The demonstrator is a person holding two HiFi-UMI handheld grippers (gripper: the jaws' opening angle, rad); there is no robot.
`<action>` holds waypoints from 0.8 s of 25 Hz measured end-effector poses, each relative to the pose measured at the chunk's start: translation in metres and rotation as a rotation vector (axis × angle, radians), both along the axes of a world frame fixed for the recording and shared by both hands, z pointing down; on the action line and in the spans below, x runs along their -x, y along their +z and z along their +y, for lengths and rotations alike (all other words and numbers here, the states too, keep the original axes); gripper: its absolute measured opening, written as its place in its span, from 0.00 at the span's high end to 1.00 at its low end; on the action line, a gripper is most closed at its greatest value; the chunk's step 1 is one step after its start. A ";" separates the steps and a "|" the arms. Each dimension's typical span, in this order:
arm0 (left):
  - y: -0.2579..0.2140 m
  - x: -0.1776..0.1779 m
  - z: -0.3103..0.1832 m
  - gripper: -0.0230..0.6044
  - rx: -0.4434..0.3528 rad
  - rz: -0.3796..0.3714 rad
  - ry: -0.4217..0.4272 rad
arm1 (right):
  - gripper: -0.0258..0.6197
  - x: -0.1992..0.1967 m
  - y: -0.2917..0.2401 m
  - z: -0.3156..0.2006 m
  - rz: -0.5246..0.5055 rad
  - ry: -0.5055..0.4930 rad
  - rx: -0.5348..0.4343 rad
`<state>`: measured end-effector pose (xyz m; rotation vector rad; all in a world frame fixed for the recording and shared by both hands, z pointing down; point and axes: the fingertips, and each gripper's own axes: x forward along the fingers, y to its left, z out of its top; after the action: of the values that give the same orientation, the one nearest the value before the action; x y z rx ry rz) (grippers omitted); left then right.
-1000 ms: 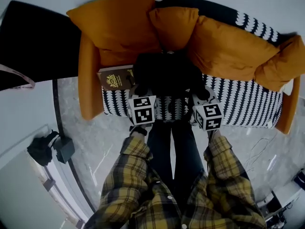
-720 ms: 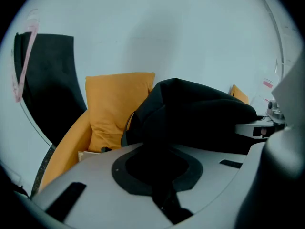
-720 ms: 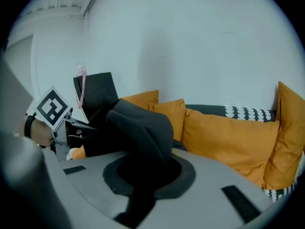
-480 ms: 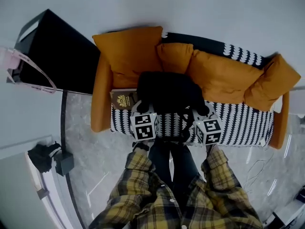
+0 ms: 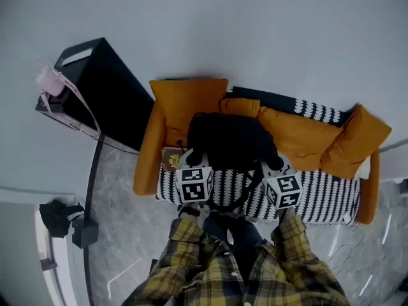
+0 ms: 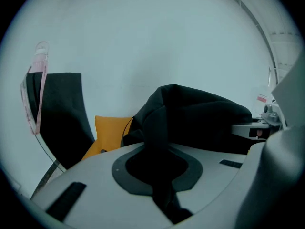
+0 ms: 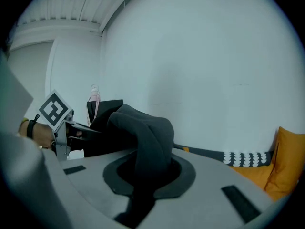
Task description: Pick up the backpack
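The black backpack hangs in the air in front of the orange sofa, carried between my two grippers. My left gripper is shut on a fold of the backpack's black fabric at its left side. At the right side my right gripper is likewise shut on a black fold. In each gripper view the fabric fills the slot between the jaws, and the bag's bulk rises beyond. The bag hides both pairs of fingertips in the head view.
The sofa has orange cushions and a black-and-white patterned seat. A brown book lies on the seat's left end. A black cabinet with a pink strap stands left of the sofa. A dark bundle lies on the floor.
Both grippers have risen together with the backpack, which has come up off the sofa seat. More of the white wall and the black cabinet now shows.
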<state>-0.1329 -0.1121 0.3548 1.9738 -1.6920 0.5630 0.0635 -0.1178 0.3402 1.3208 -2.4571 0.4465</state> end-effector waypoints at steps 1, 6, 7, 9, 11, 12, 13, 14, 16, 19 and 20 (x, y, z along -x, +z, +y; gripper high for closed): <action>-0.011 0.001 0.000 0.90 -0.013 -0.001 0.001 | 0.89 0.001 -0.010 0.000 -0.003 -0.004 -0.016; -0.060 0.006 -0.005 0.90 -0.082 0.004 -0.005 | 0.89 0.006 -0.062 -0.003 -0.030 -0.004 -0.101; -0.069 0.006 -0.008 0.90 -0.098 0.006 -0.002 | 0.89 0.005 -0.072 -0.005 -0.040 0.002 -0.118; -0.087 0.004 -0.012 0.90 -0.129 0.007 0.006 | 0.89 0.004 -0.090 -0.009 -0.057 0.013 -0.149; -0.103 0.004 -0.016 0.90 -0.158 0.003 0.014 | 0.89 0.004 -0.106 -0.011 -0.064 0.016 -0.177; -0.110 0.004 -0.017 0.90 -0.172 0.001 0.018 | 0.89 0.004 -0.114 -0.011 -0.066 0.016 -0.192; -0.117 0.004 -0.017 0.90 -0.187 -0.002 0.024 | 0.89 0.004 -0.121 -0.010 -0.068 0.017 -0.207; -0.124 0.003 -0.018 0.90 -0.201 -0.002 0.029 | 0.89 0.004 -0.129 -0.009 -0.068 0.019 -0.223; -0.138 0.001 -0.018 0.90 -0.231 0.001 0.041 | 0.89 0.002 -0.145 -0.007 -0.068 0.021 -0.256; -0.157 -0.002 -0.016 0.90 -0.265 0.003 0.059 | 0.89 -0.001 -0.165 -0.001 -0.071 0.023 -0.297; -0.162 -0.003 -0.014 0.90 -0.271 0.002 0.065 | 0.89 -0.002 -0.170 0.002 -0.072 0.024 -0.308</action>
<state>-0.1303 -0.1266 0.1930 2.2228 -1.7868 0.3684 0.0650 -0.1159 0.1701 1.4743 -2.6524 0.1250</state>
